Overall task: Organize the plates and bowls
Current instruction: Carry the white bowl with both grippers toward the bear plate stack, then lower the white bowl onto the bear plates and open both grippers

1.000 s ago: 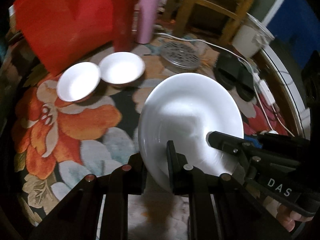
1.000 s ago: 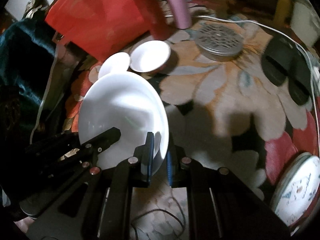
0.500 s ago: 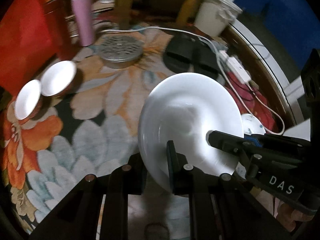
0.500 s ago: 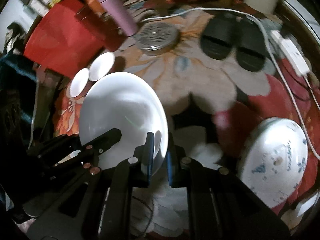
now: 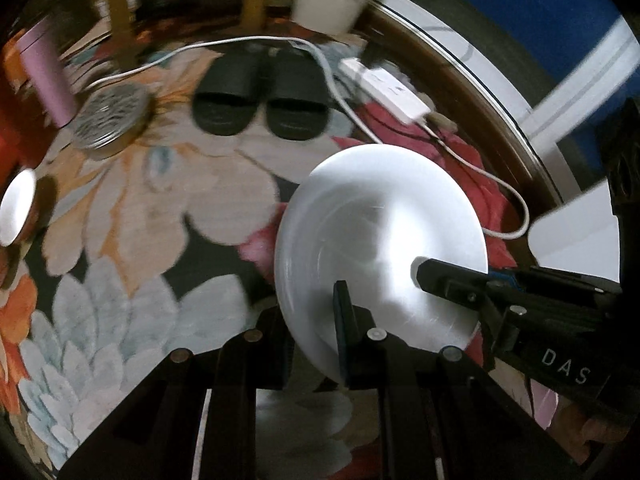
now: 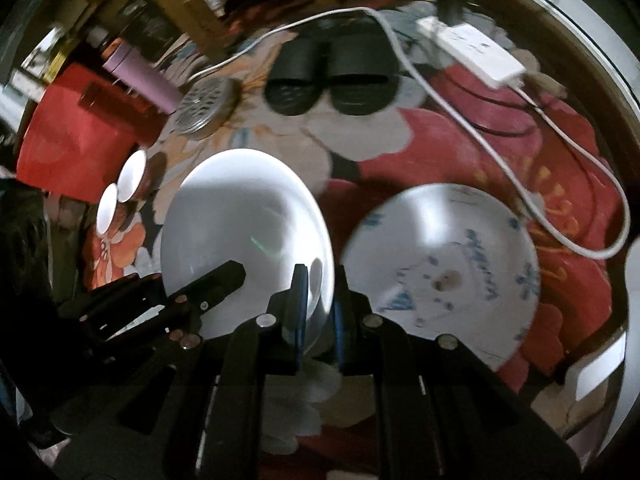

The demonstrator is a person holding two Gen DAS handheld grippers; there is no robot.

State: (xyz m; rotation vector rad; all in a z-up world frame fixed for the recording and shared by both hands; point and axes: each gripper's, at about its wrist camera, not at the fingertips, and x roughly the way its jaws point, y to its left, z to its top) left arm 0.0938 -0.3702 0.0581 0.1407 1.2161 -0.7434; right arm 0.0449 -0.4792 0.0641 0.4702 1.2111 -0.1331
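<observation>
Above the flowered carpet [image 5: 132, 216], the plain round white ceramic plate [image 5: 376, 224] is hanging tilted, each hand-held gripper, left [image 5: 316, 332] and right [image 6: 318, 308], pinching its rim. Uneven pulls could be twisting it loose onto the blue-patterned plate [image 6: 440, 264] just beside it. Since earlier, the pair has been swinging rightward, leaving the two small white bowls [image 6: 120, 188] well apart.

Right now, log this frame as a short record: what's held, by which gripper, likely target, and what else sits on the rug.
held: white plate, off the rug, tilted
left gripper: shut on its rim
right gripper: shut on its rim
likely target: patterned plate lying on the rug, to the right
bowls: two, side by side, far left
other: slippers, power strip, metal lid
</observation>
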